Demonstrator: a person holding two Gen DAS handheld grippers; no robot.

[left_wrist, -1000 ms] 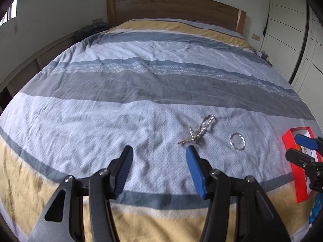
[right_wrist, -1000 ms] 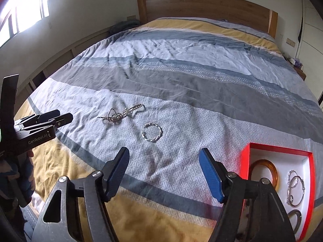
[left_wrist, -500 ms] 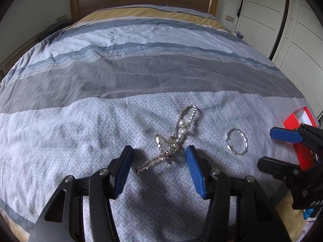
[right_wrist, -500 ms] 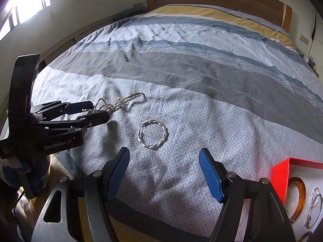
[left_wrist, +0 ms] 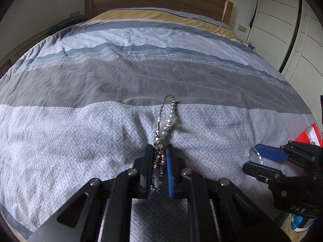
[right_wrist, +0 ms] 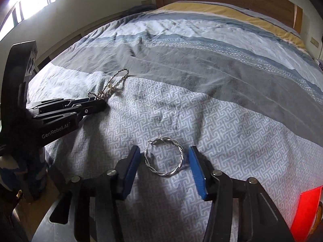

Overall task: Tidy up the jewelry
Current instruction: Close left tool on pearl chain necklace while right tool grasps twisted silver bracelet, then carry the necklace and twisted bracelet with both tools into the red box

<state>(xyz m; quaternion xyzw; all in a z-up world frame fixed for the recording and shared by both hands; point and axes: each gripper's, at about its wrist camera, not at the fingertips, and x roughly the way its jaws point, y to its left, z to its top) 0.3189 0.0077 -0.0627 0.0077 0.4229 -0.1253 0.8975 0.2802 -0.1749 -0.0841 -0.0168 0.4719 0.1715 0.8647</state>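
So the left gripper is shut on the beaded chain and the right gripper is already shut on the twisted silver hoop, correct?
Not quite. The right gripper is open, straddling the twisted silver hoop, as the right wrist view shows. The left gripper is shut on the beaded chain.

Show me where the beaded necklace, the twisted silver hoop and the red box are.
beaded necklace [left_wrist: 169, 117]: left wrist view, on the pearl strand beyond the fingers.
twisted silver hoop [right_wrist: 180, 150]: right wrist view, on its right-hand rim.
red box [right_wrist: 305, 207]: right wrist view, on its red side wall at the lower right.

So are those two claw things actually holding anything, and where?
The left gripper pinches the beaded chain at its near end; the right gripper holds nothing.
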